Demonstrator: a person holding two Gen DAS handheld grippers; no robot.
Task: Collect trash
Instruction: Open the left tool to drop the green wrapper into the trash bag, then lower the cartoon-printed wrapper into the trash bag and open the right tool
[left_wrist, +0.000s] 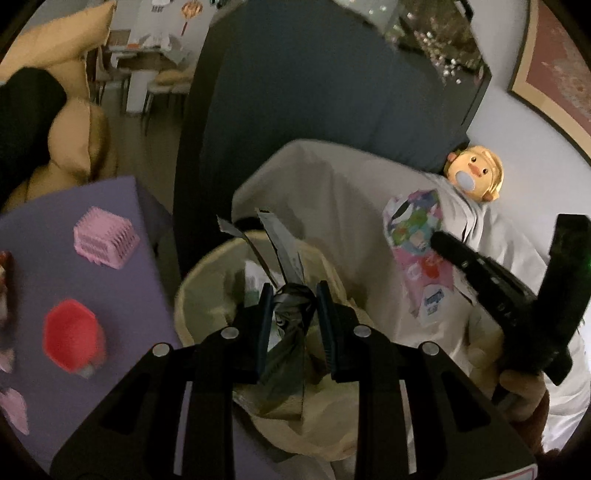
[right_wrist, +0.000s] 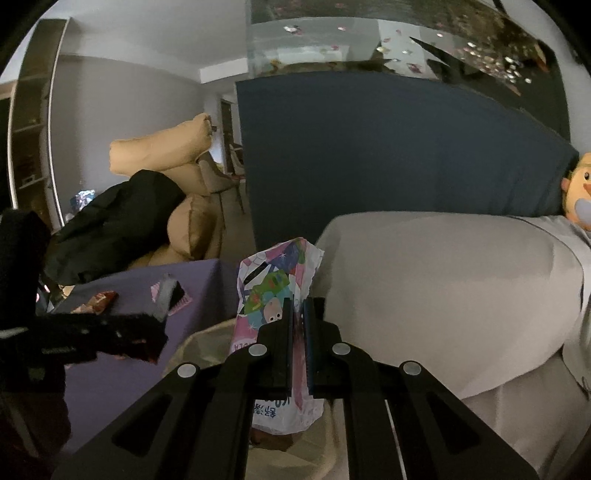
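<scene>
The left tool (left_wrist: 293, 295) is clamped on a crumpled dark wrapper (left_wrist: 291, 306), holding it directly over the mouth of the cream trash bag (left_wrist: 199, 295), which already has scraps inside. The right tool (right_wrist: 298, 306) is closed tight on a colourful pink packet (right_wrist: 275, 288), held just to the right of the trash bag and in front of the grey sofa (right_wrist: 443, 277). Left of the trash bag, the purple table (left_wrist: 44, 266) carries a pink basket (left_wrist: 105, 236) and a red cup (left_wrist: 72, 334).
</scene>
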